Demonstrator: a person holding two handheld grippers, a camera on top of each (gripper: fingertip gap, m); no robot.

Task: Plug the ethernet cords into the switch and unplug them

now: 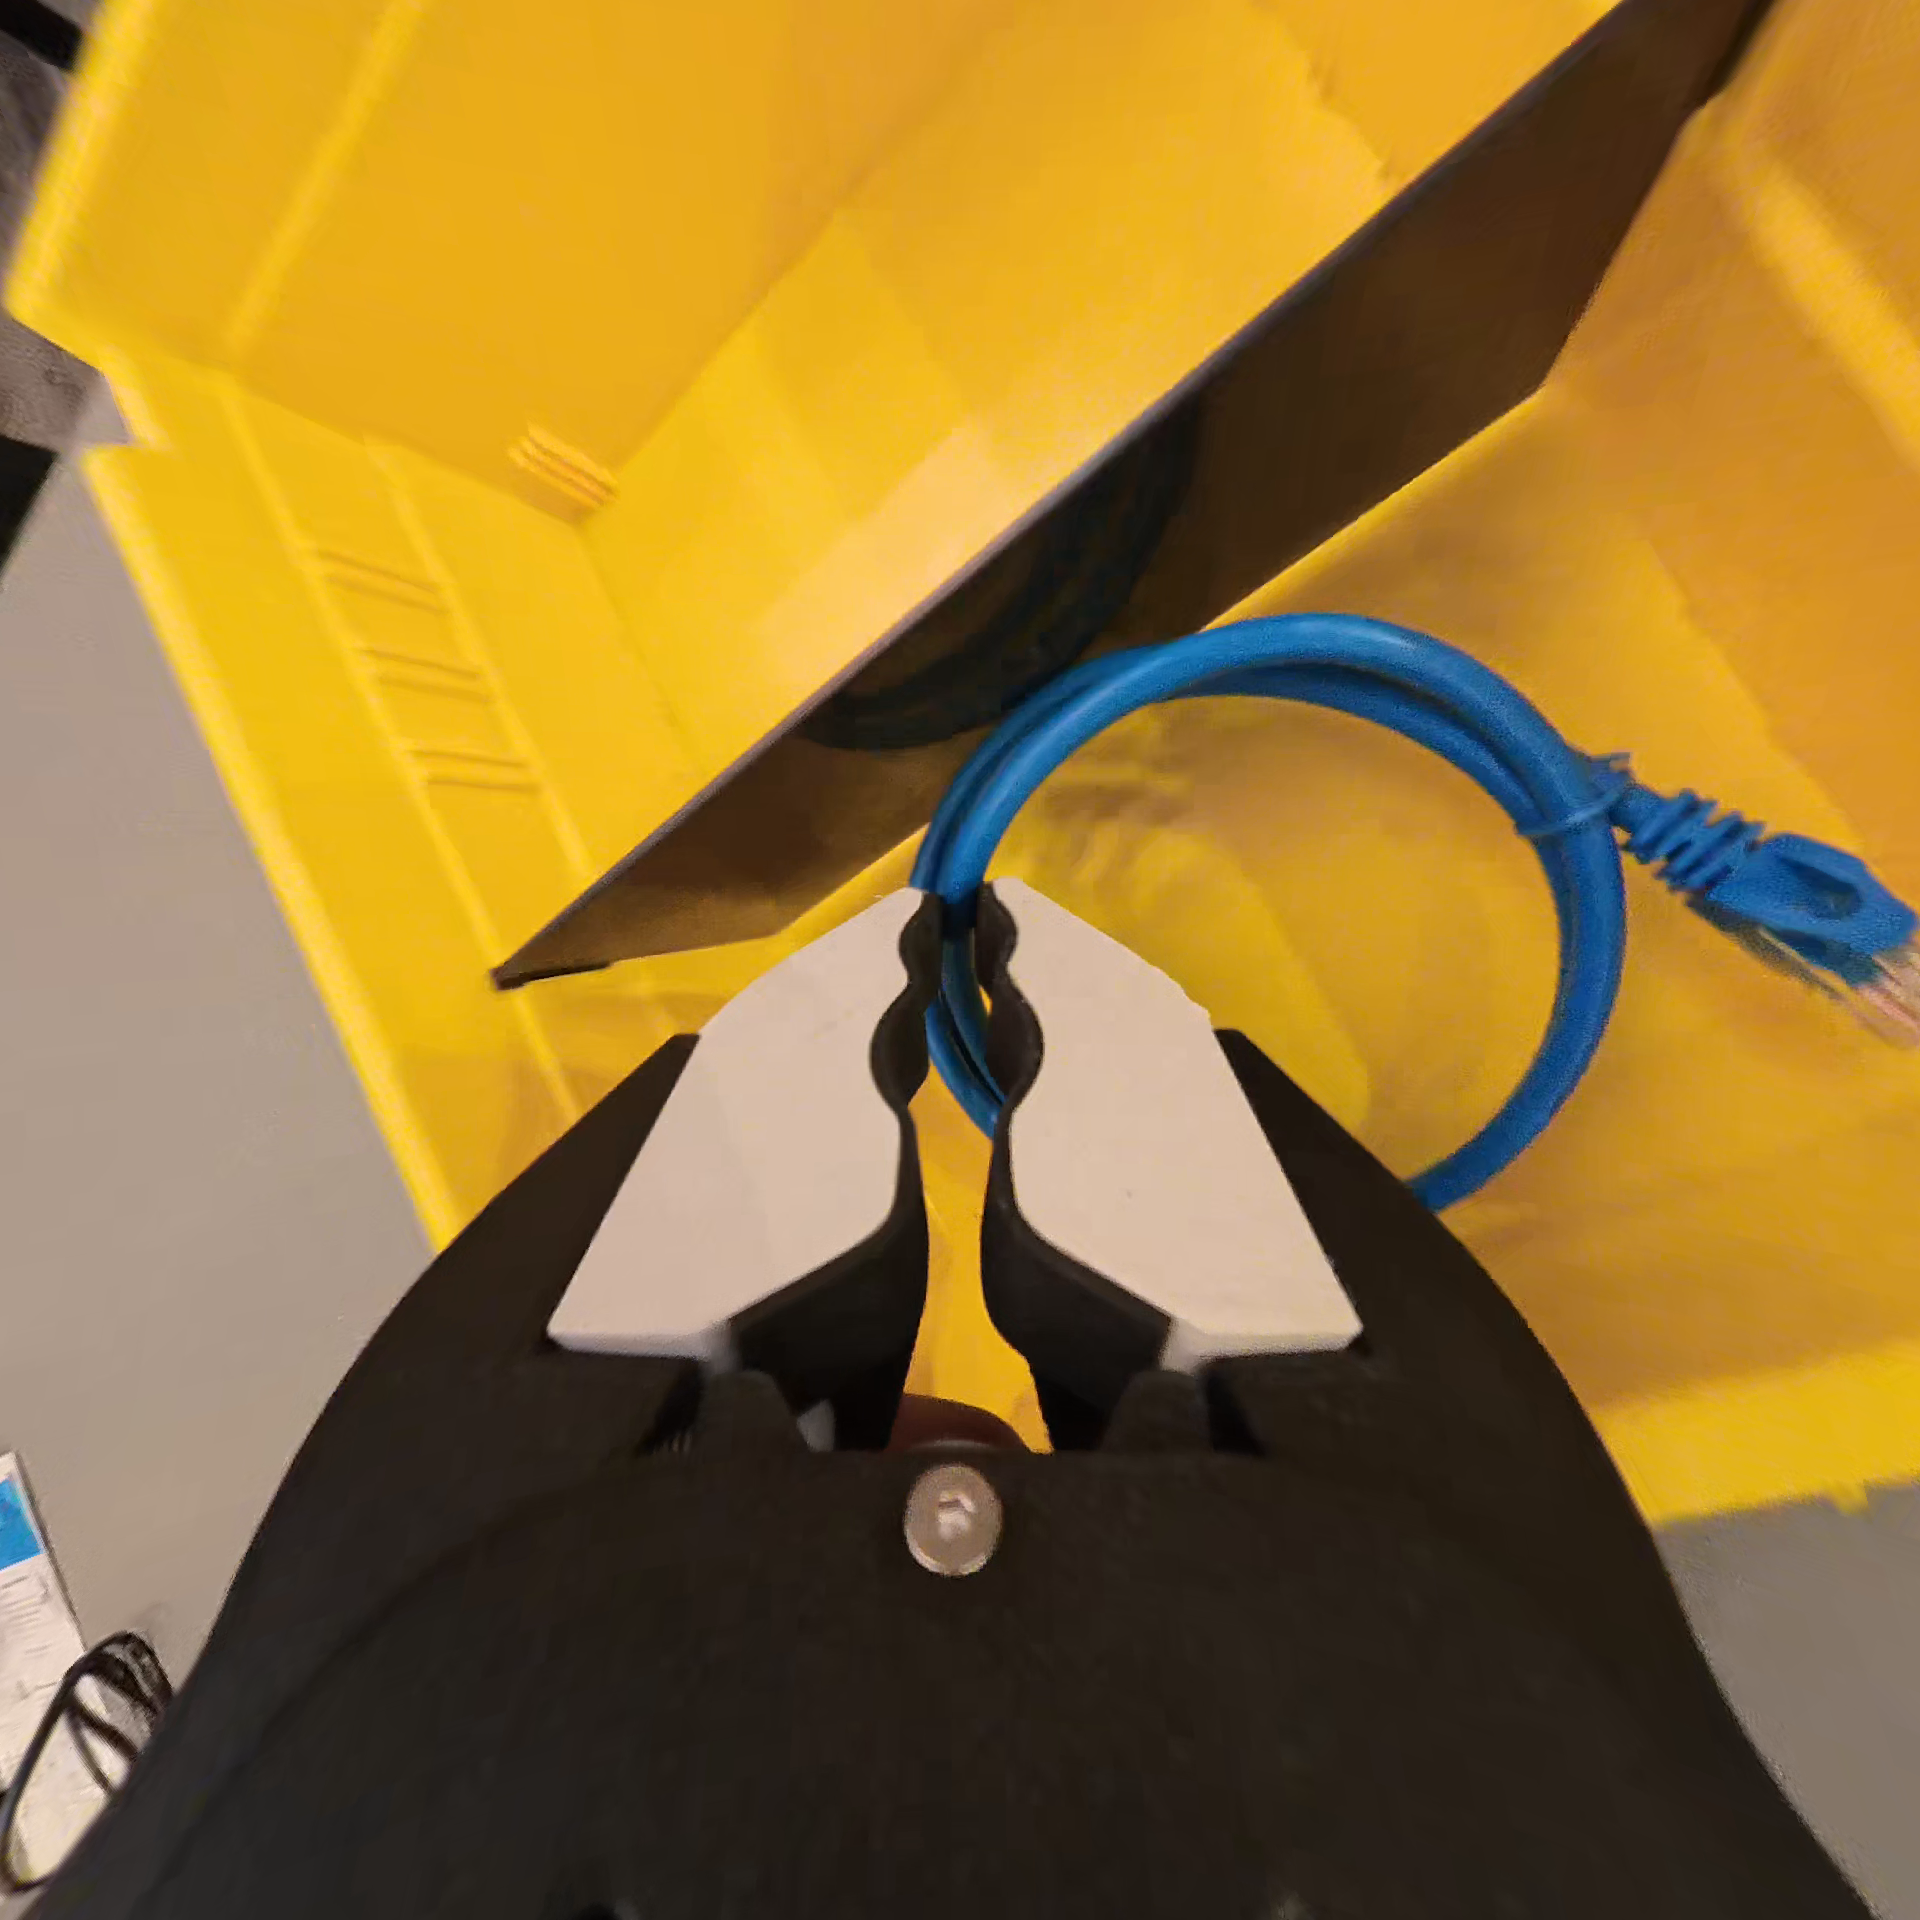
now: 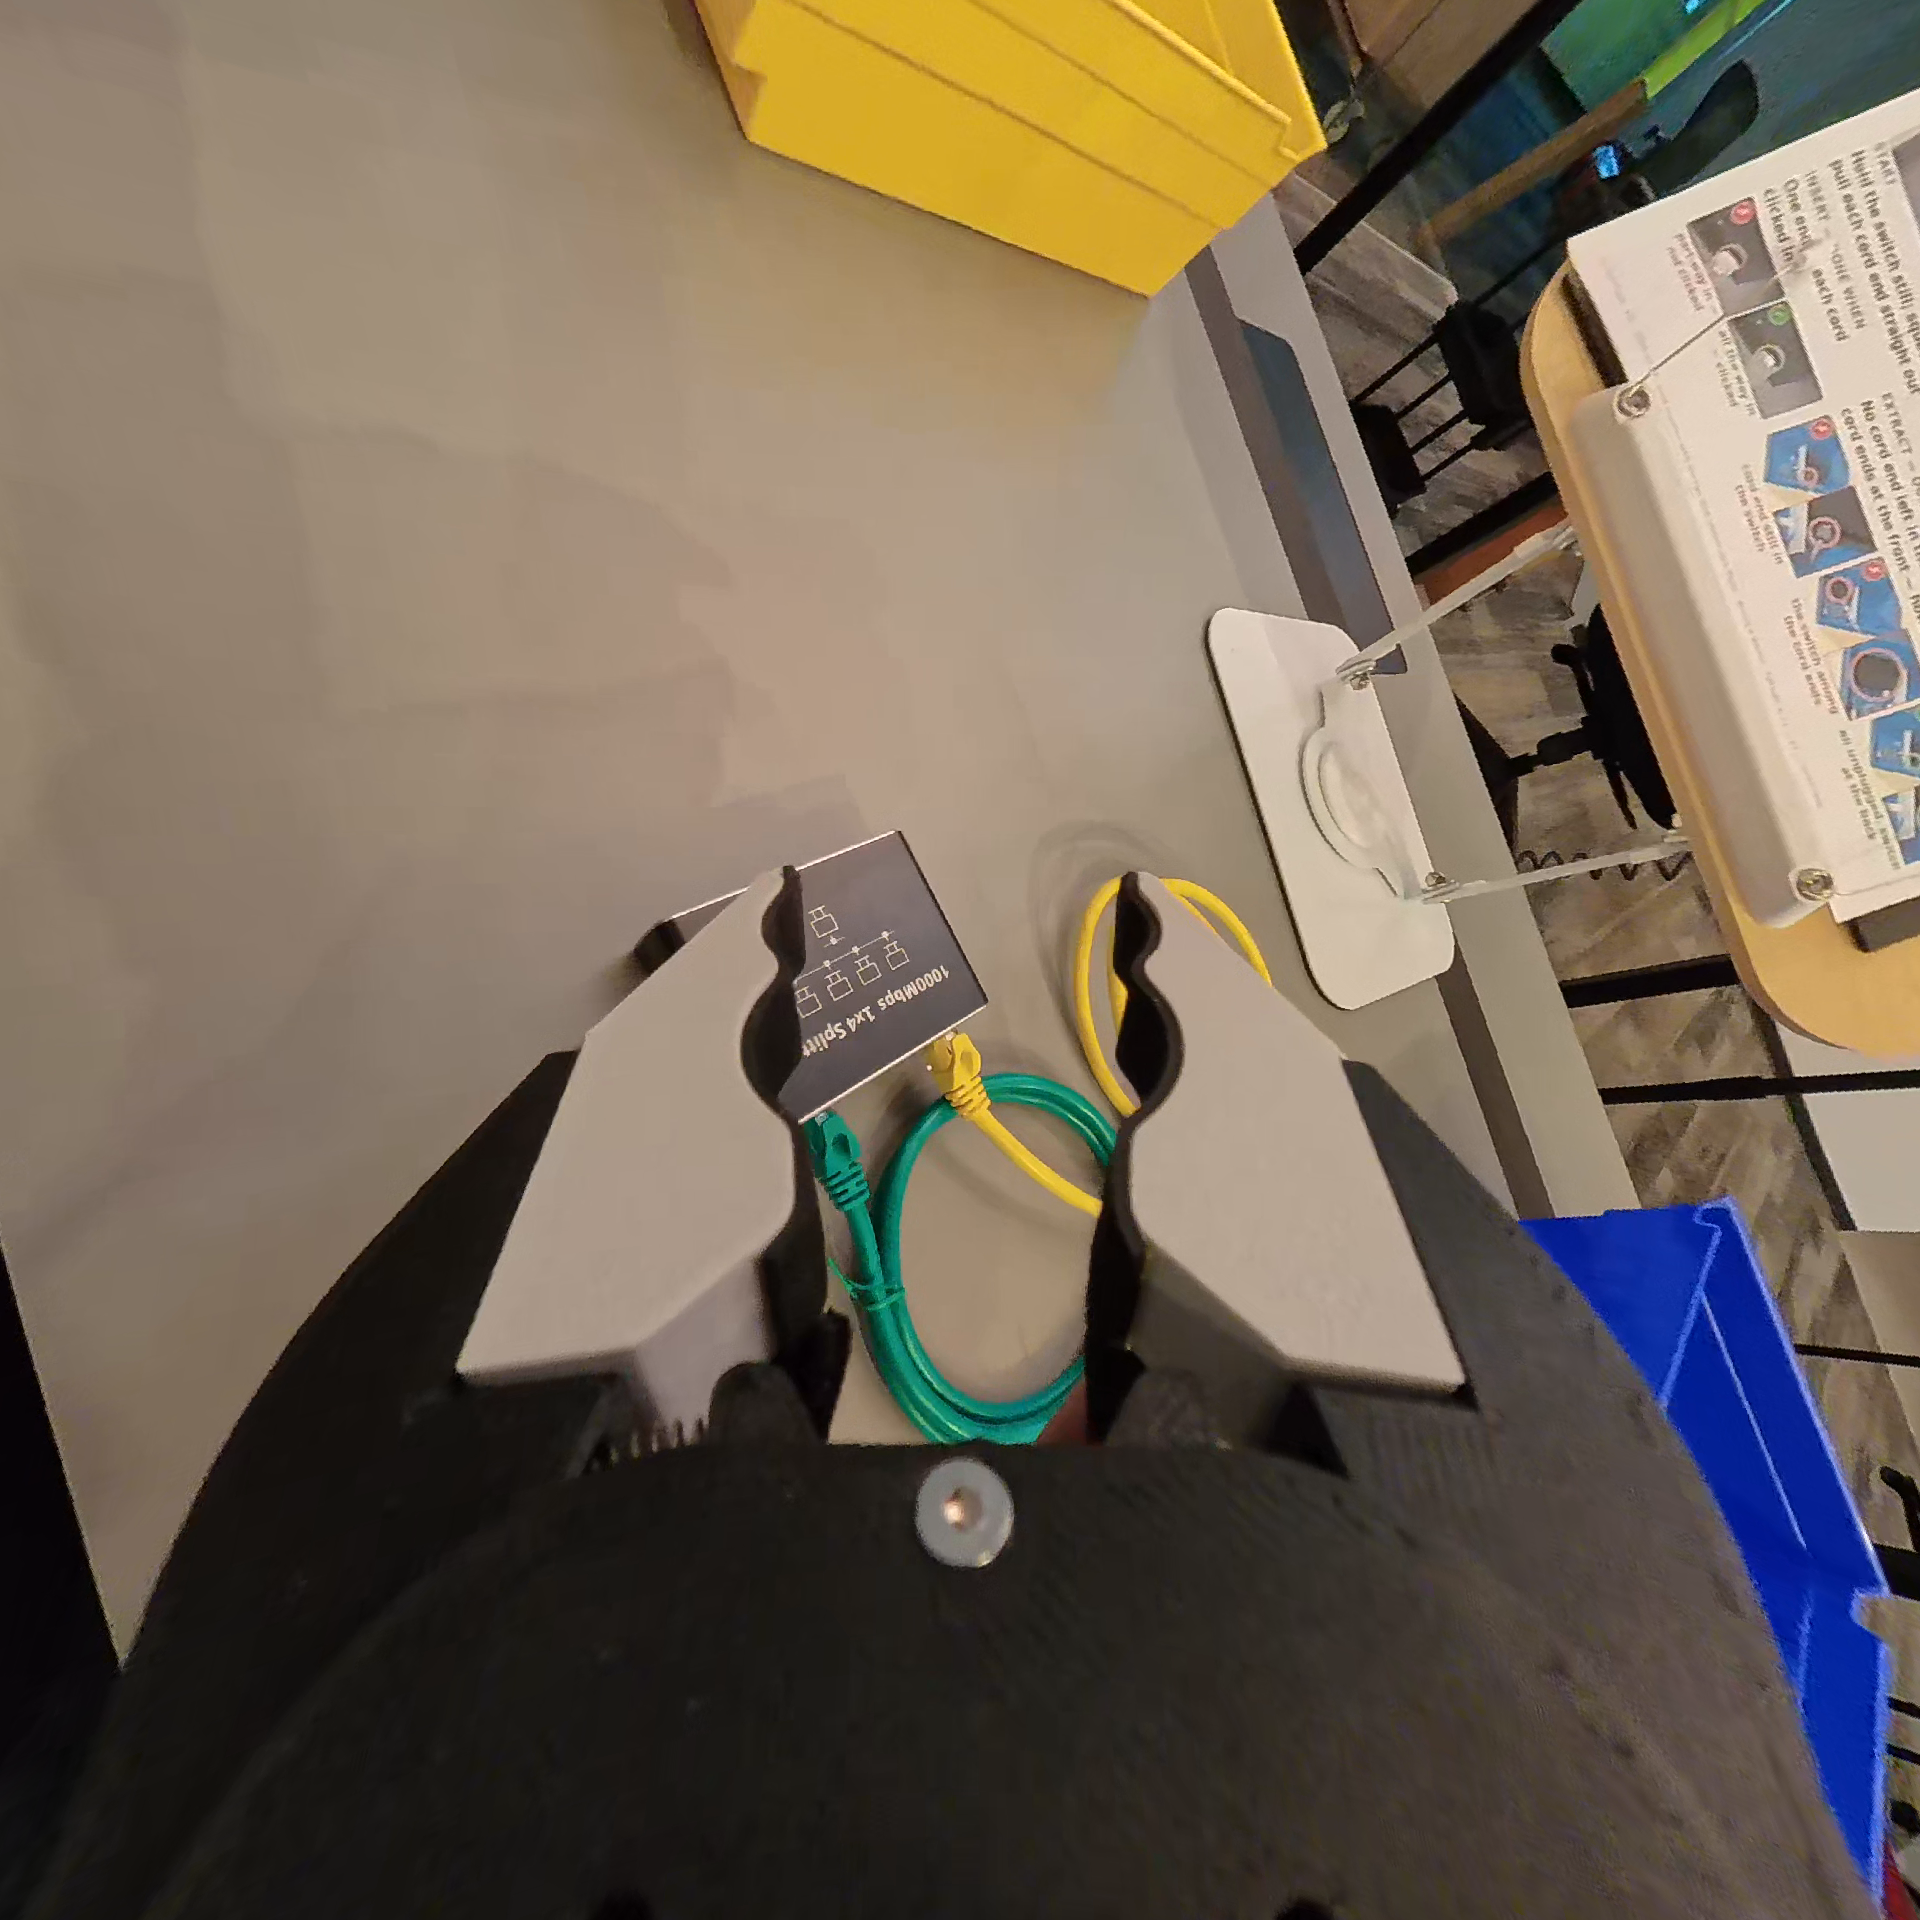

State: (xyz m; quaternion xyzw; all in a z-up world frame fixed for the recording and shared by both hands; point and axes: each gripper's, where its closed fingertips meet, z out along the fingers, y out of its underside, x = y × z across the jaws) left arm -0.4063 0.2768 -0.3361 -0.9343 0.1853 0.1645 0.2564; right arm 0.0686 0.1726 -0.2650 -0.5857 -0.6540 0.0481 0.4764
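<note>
In the left wrist view my left gripper [image 1: 958, 902] is shut on a coiled blue ethernet cord [image 1: 1558, 831] and holds it over a yellow bin [image 1: 520, 260]. The cord's plug [image 1: 1829, 914] hangs free at the right. In the right wrist view my right gripper [image 2: 956, 894] is open above the grey table. Below it lies the dark switch [image 2: 883, 966], partly hidden by my left finger [image 2: 665, 1091]. A green cord [image 2: 935, 1340] and a yellow cord [image 2: 1091, 956] are plugged into the switch's near edge, coiled between my fingers.
A dark divider panel [image 1: 1195, 520] crosses the yellow bin diagonally, just beyond the blue cord. In the right wrist view the yellow bin [image 2: 997, 114] stands far on the grey table [image 2: 416, 520]. A white stand base [image 2: 1309, 790] holds an instruction sheet at the right edge. A blue bin [image 2: 1725, 1403] sits near right. Tip to tip, the grippers are about 50 cm apart.
</note>
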